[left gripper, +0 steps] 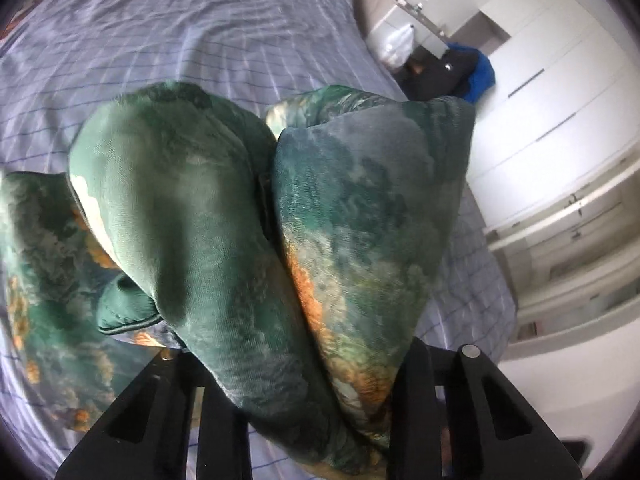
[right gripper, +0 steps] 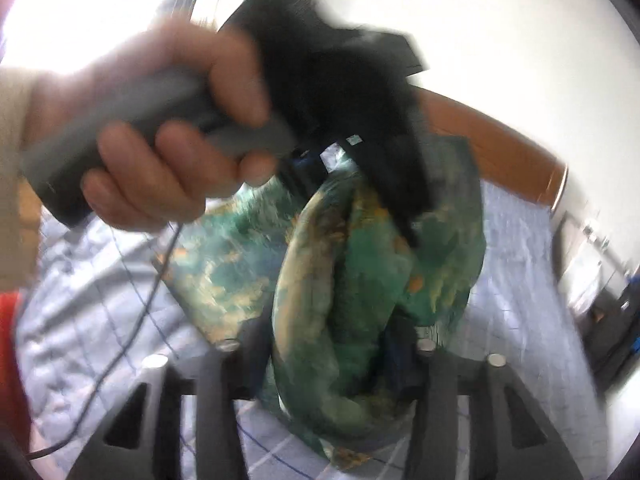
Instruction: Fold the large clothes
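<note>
- At six o'clock in the left wrist view, the left black two-finger gripper (left gripper: pixel 316 412) was clamped on a bunched fold of the green silky garment with orange and cream mottled print (left gripper: pixel 224 208), its fingers (left gripper: pixel 416 412) pressed against the cloth on both sides.
- From that grip the garment rose toward twelve o'clock in two rounded lobes, lifted off the bed, with a looser part trailing down to the sheet at eight o'clock.
- Behind it, from nine through twelve o'clock, lay the pale blue bed sheet with a thin dark grid pattern (left gripper: pixel 192 40), wrinkled.
- Farther off at two o'clock stood white flat-fronted wardrobe doors (left gripper: pixel 560 80), and at one o'clock a dark bundle with a bright blue piece (left gripper: pixel 468 68) sat on the floor.
- At six o'clock in the blurred right wrist view, the right black two-finger gripper (right gripper: pixel 324 384) held another gathered part of the same garment (right gripper: pixel 344 300) between closed fingers.
- Beyond it, at twelve o'clock, the left gripper's black body bit into the top of the cloth, its grey handle wrapped by the person's left hand (right gripper: pixel 168 136) at ten o'clock.
- A thin dark cable (right gripper: pixel 132 312) hung from the handle toward seven o'clock.
- The sheet showed below, and a brown wooden headboard (right gripper: pixel 500 140) crossed at two o'clock, against a white wall.
</note>
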Motion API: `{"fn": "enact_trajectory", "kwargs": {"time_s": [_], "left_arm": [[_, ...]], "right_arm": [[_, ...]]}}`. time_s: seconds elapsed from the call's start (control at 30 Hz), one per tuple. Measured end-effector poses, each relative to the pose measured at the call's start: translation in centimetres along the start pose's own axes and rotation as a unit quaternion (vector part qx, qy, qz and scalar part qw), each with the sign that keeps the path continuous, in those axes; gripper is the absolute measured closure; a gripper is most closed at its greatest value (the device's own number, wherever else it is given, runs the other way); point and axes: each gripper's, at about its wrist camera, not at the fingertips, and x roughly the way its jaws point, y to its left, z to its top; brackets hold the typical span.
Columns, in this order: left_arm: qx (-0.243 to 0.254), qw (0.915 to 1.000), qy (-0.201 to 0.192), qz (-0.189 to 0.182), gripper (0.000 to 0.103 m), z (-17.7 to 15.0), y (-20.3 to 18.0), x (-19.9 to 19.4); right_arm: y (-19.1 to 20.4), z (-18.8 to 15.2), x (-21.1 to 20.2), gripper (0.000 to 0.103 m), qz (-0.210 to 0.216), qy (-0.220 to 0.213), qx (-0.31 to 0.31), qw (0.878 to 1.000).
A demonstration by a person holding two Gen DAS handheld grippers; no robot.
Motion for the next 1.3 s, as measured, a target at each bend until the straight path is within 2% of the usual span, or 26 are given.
{"fn": "enact_trajectory", "kwargs": {"time_s": [0.07,0.13,0.23,0.37,0.5,0.6,0.67,0.73,0.77,0.83,0.87,0.93,1.0,1.03,1.07,1.2,1.3], "left_arm": [[0.005,1.0000,-0.006,0.001,0.076,-0.1,1.0,-1.1],[0.005,0.9998,-0.017,0.003,0.076,-0.3,2.6,-3.1],[-0.010,0.9993,-0.034,0.013,0.076,0.1,6.1,-5.1],[-0.046,0.9961,-0.054,0.054,0.076,-1.3,12.7,-7.5],[-0.093,0.9903,-0.047,0.092,0.076,-3.6,19.2,-7.5],[-0.112,0.9894,-0.042,0.083,0.073,-5.4,21.8,-6.4],[-0.111,0.9892,-0.047,0.084,0.068,-6.1,22.7,-5.1],[-0.099,0.9882,-0.051,0.105,0.065,-6.4,23.2,-3.4],[-0.094,0.9871,-0.051,0.119,0.063,-6.7,23.5,-2.5],[-0.100,0.9863,-0.057,0.119,0.057,-7.2,24.4,-1.6],[-0.109,0.9854,-0.068,0.112,0.053,-7.3,24.8,-1.7],[-0.113,0.9847,-0.090,0.097,0.046,-7.9,24.9,-2.3],[-0.105,0.9839,-0.107,0.098,0.033,-8.3,24.4,-3.4],[-0.108,0.9817,-0.116,0.107,0.017,-8.5,24.3,-4.1],[-0.112,0.9782,-0.132,0.115,0.008,-8.9,24.2,-5.1],[-0.118,0.9704,-0.189,0.094,0.008,-11.1,24.4,-9.0],[-0.120,0.9590,-0.227,0.121,0.002,-13.8,25.3,-10.7]], "right_arm": [[-0.6,0.5,-1.9,0.033,0.040,-0.016,0.030,0.999],[-2.3,0.8,-5.0,0.025,0.083,-0.051,0.085,0.992],[-5.0,0.7,-6.6,0.023,0.085,-0.058,0.140,0.985],[-8.0,0.6,-4.0,0.023,0.051,-0.022,0.163,0.985],[-9.7,1.2,0.2,0.024,0.067,0.007,0.206,0.976],[-9.1,2.3,4.0,0.027,0.096,0.027,0.220,0.970],[-7.7,3.0,6.8,0.029,0.115,0.040,0.210,0.970],[-6.3,3.1,9.5,0.029,0.130,0.056,0.191,0.971],[-4.8,2.6,12.4,0.029,0.140,0.098,0.180,0.969],[-4.0,0.7,16.7,0.019,0.166,0.167,0.200,0.951],[-3.7,0.0,17.8,0.010,0.160,0.185,0.206,0.948],[-3.8,-0.2,17.7,0.008,0.146,0.172,0.200,0.953],[-4.7,-0.1,16.4,0.009,0.152,0.162,0.220,0.950],[-5.2,-0.1,15.8,0.009,0.156,0.156,0.229,0.948],[-6.1,-0.1,14.3,0.009,0.160,0.145,0.246,0.945],[-8.6,-1.4,10.1,0.008,0.133,0.101,0.275,0.947],[-10.9,-4.2,8.7,0.007,0.058,0.123,0.275,0.952]]}}
